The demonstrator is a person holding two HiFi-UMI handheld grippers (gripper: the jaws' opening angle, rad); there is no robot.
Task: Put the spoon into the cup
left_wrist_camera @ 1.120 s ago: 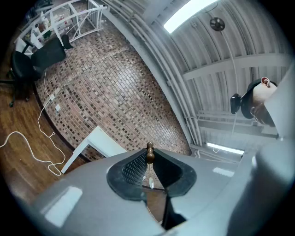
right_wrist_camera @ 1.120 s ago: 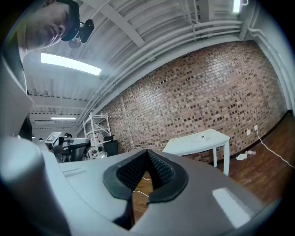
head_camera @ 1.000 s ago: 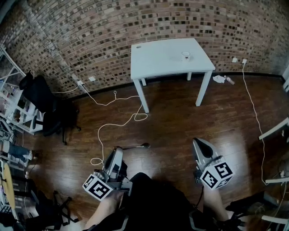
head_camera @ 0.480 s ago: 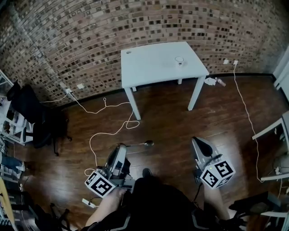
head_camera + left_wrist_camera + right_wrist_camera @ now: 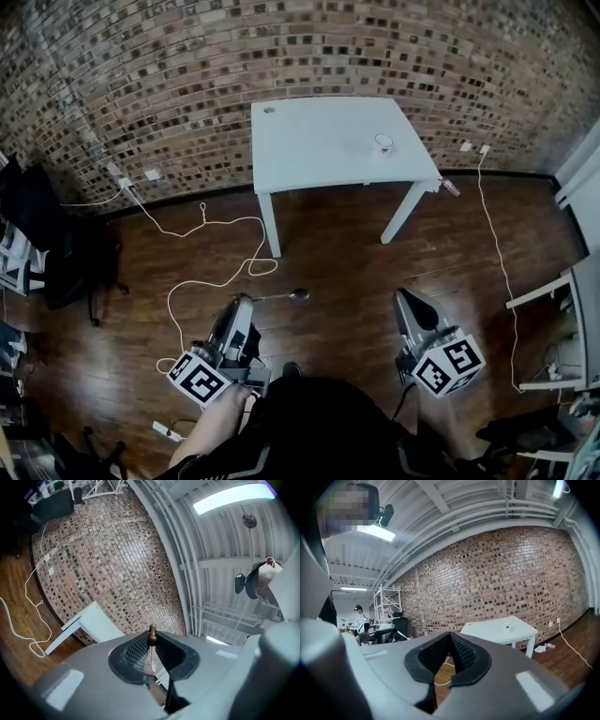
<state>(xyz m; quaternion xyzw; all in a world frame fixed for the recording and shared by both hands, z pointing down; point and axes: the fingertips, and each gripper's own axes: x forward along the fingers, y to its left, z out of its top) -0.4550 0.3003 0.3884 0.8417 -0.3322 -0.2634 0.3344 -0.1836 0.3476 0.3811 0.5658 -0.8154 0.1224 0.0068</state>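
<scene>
Head view: left gripper [image 5: 246,305] carries the spoon [image 5: 284,296] by its handle end. The bowl sticks out to the right, low over the wood floor [image 5: 347,253]. That looks like a carry pose for the walk-in, not a placing pose. The cup [image 5: 382,142] stands on the far right part of the white surface [image 5: 319,141], well apart from the spoon. Right gripper [image 5: 405,298] rides alongside at the right and looks like a spare.

Left gripper view: fingers [image 5: 136,653] are clamped on the spoon's thin handle, brown knob at the tips. Surface is ahead on the left.

Right gripper view: fingers [image 5: 461,653] are together at the tips with nothing between them. Cup and surface are far ahead on the right.

Versus a second ago: surface and cup sit lower and larger in the head view, so the person has closed in. Spoon grip is unchanged, and the spoon isn't in the cup yet.
</scene>
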